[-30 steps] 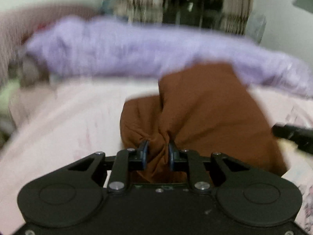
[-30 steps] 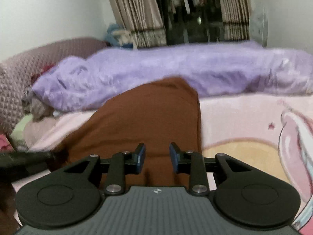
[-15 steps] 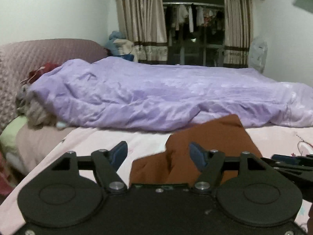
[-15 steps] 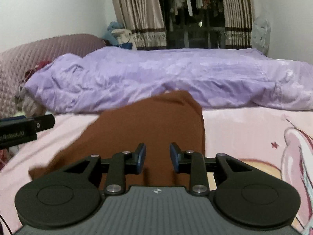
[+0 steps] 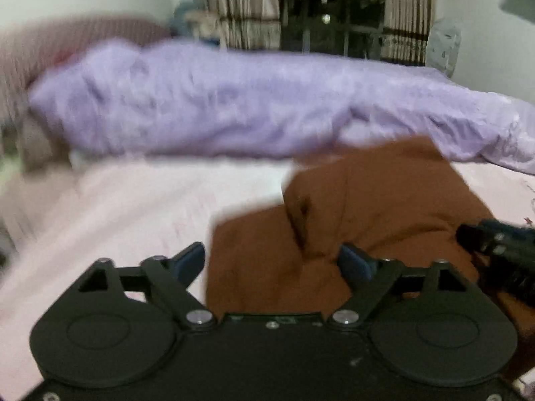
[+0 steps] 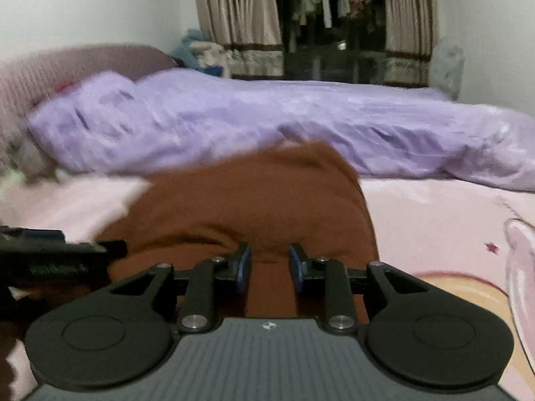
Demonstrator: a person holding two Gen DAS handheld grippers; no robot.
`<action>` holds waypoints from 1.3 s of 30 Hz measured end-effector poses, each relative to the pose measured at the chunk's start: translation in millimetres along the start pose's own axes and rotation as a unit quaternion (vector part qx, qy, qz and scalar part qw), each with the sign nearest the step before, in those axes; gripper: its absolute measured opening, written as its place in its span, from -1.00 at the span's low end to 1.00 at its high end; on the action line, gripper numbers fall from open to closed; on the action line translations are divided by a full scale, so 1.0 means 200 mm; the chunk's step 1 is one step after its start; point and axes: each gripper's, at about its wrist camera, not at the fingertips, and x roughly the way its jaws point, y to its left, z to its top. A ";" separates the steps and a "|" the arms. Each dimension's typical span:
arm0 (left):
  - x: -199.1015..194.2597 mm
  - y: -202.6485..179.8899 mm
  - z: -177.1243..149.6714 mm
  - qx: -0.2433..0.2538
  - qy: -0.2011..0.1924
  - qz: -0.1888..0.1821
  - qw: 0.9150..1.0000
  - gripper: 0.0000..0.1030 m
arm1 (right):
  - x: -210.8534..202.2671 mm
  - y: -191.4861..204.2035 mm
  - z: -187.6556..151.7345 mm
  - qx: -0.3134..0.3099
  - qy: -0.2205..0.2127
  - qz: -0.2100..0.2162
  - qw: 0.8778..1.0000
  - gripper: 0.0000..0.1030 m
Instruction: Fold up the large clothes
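Here, in the left wrist view, the left gripper (image 5: pixel 276 262) is spread wide and holds nothing, the brown garment (image 5: pixel 367 207) bunched on the pink sheet (image 5: pixel 133 207) between its fingers. From the right wrist, the right gripper (image 6: pixel 270 265) is pinched on a fold of that garment (image 6: pixel 250 200), which lies before the purple duvet (image 6: pixel 234 117).

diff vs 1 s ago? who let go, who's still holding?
Left gripper released the brown garment: shut on a bunch then, jaws wide open now, cloth lying between them. Right gripper unchanged, narrow gap over the garment. Purple duvet and pink sheet unchanged.
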 end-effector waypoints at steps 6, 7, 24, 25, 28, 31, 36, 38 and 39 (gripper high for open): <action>0.07 -0.04 0.26 -0.002 -0.051 -0.023 0.998 1.00 | 0.13 -0.09 0.29 0.015 -0.028 -0.027 0.999 -0.32; 0.14 -0.06 0.26 -0.004 -0.041 -0.023 0.999 1.00 | 0.21 -0.12 0.30 0.023 -0.014 -0.024 0.999 -0.32; 0.54 -0.17 0.31 0.052 0.005 -0.019 0.998 1.00 | 0.64 -0.28 0.34 0.077 0.084 -0.034 0.993 -0.26; 0.58 -0.17 0.32 0.043 0.013 -0.014 0.999 1.00 | 0.67 -0.30 0.35 0.079 0.082 -0.042 0.993 -0.25; 0.82 -0.22 0.21 0.042 0.086 0.004 0.995 1.00 | 0.85 -0.36 0.28 0.101 0.127 -0.036 0.986 -0.03; 0.86 -0.18 0.17 0.014 0.094 -0.017 0.995 1.00 | 0.87 -0.35 0.23 0.096 0.121 -0.039 0.987 0.00; 0.58 -0.14 0.29 0.021 0.060 -0.001 0.998 1.00 | 0.67 -0.30 0.31 0.072 0.103 -0.043 0.991 -0.16; 0.40 -0.12 0.33 0.012 0.039 -0.017 0.999 1.00 | 0.53 -0.28 0.35 0.064 0.084 -0.039 0.994 -0.16; 0.31 -0.11 0.34 0.010 0.029 -0.027 0.999 1.00 | 0.46 -0.27 0.36 0.057 0.077 -0.037 0.995 -0.16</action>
